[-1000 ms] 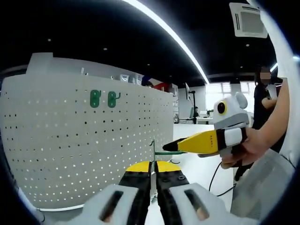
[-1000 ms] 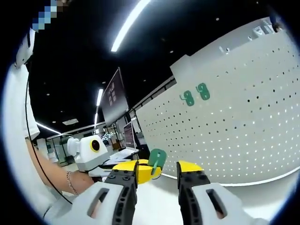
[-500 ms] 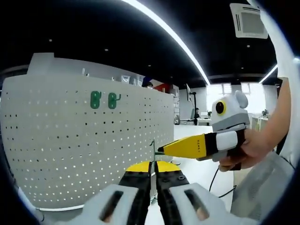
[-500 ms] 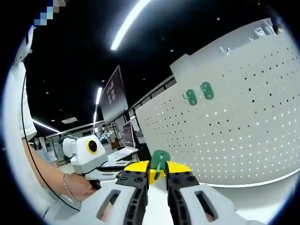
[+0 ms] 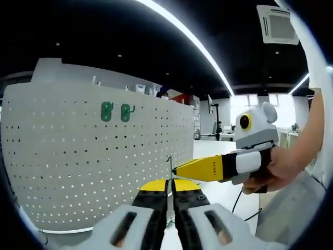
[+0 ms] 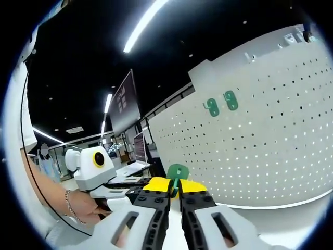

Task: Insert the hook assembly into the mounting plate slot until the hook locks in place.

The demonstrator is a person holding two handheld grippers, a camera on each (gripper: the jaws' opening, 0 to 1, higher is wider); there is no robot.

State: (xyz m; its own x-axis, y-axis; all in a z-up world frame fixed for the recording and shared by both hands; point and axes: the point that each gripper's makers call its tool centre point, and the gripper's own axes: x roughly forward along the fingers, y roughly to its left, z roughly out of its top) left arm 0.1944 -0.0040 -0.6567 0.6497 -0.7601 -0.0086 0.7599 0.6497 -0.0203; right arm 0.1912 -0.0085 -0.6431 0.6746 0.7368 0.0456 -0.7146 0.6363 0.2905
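In the left gripper view, the white perforated mounting plate (image 5: 93, 156) stands upright across the left and centre, with two green hooks (image 5: 115, 111) already seated side by side high on its face. Right of them, at the bottom centre, the left tool (image 5: 170, 183) has its jaws pressed together on the green hook assembly (image 5: 169, 167), seen edge-on as a thin upright strip rising from the yellow tips. Further right, the right tool (image 5: 179, 169) reaches in from the right, its yellow tips drawn together at that same strip, with a hand (image 5: 270, 169) wrapped round its body. In the right gripper view, a hand (image 6: 86, 202) with a bracelet at the lower left holds the left tool (image 6: 136, 188). At the bottom centre, the right tool (image 6: 173, 187) is clamped on the hook assembly (image 6: 177, 172), whose rounded green plate stands above the yellow tips, well apart from the board. To the right stretches the mounting plate (image 6: 260, 151), with the two green hooks (image 6: 221, 103) mounted on its upper part.
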